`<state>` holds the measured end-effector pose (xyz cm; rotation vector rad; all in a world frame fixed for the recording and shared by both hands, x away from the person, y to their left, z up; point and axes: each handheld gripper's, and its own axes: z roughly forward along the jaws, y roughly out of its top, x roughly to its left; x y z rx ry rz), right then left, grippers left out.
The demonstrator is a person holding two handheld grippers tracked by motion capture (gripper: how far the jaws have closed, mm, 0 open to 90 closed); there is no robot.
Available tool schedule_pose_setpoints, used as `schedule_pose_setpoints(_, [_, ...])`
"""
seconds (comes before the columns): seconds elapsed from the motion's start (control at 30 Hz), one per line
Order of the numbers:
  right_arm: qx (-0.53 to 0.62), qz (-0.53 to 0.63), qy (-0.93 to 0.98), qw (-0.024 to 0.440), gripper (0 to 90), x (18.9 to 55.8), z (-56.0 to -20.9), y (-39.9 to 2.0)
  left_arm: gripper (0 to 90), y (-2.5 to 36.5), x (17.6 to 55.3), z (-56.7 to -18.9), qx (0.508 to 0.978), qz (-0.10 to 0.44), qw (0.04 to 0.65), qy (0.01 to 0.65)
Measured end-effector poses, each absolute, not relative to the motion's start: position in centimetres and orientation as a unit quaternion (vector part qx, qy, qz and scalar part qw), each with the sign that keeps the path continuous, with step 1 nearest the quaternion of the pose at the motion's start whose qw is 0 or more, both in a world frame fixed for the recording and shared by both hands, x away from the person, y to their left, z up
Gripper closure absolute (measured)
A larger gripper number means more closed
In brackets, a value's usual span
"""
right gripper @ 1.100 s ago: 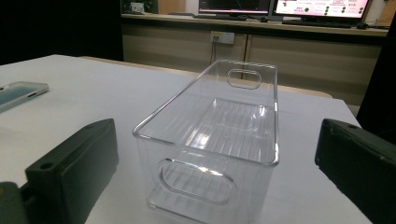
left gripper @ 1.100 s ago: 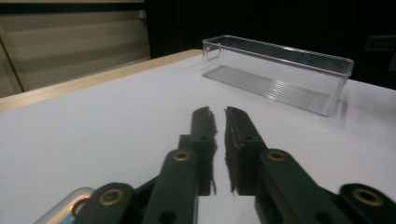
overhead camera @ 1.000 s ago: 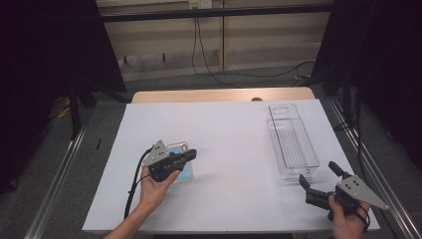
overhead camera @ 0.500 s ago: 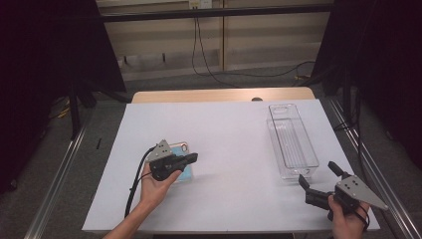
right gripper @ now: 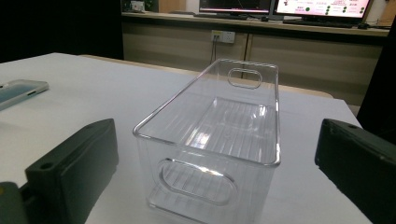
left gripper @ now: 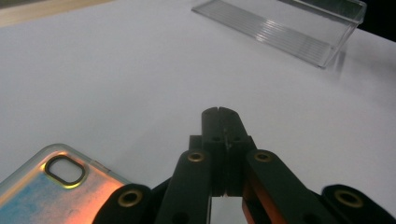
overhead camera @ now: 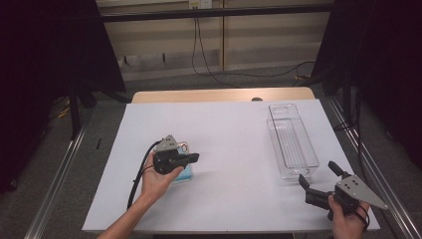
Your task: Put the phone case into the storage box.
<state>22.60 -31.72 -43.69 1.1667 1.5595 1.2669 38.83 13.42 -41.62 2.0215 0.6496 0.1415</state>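
A phone in a clear case with a blue-orange sheen point(overhead camera: 185, 175) lies flat on the white table point(overhead camera: 234, 129), left of the middle. My left gripper point(overhead camera: 195, 158) hovers just above the phone point(left gripper: 51, 186), pointing right. The left gripper point(left gripper: 221, 114) is shut, its tips meeting with nothing between them. A long clear plastic bin point(overhead camera: 291, 139) stands empty at the right. My right gripper point(overhead camera: 317, 173) rests at the bin's near end, open. In the right gripper view its two fingers point(right gripper: 74, 163) stand wide apart on either side of the bin's handle end point(right gripper: 219, 135), not touching it.
The phone point(right gripper: 18, 91) shows far left in the right gripper view. The bin point(left gripper: 289, 23) lies far ahead of the left gripper. Dark curtains and metal rails flank the table; a wooden edge point(overhead camera: 224, 94) runs along its far side.
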Motion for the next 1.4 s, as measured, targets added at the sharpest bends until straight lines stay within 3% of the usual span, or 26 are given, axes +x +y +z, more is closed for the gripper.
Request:
schedule_pose_setpoints(0.93, [0.459, 0.5, 0.619, 0.396, 0.0, 22.7, -43.7, -31.6, 90.0, 11.9, 39.3, -43.4, 0.896, 0.018, 0.355, 0.267])
schedule_pose_setpoints(1.4, [0.459, 0.501, 0.618, 0.395, 0.0, 22.6, -43.7, -31.6, 90.0, 11.9, 39.1, -44.3, 0.9, 0.002, 0.339, 0.274])
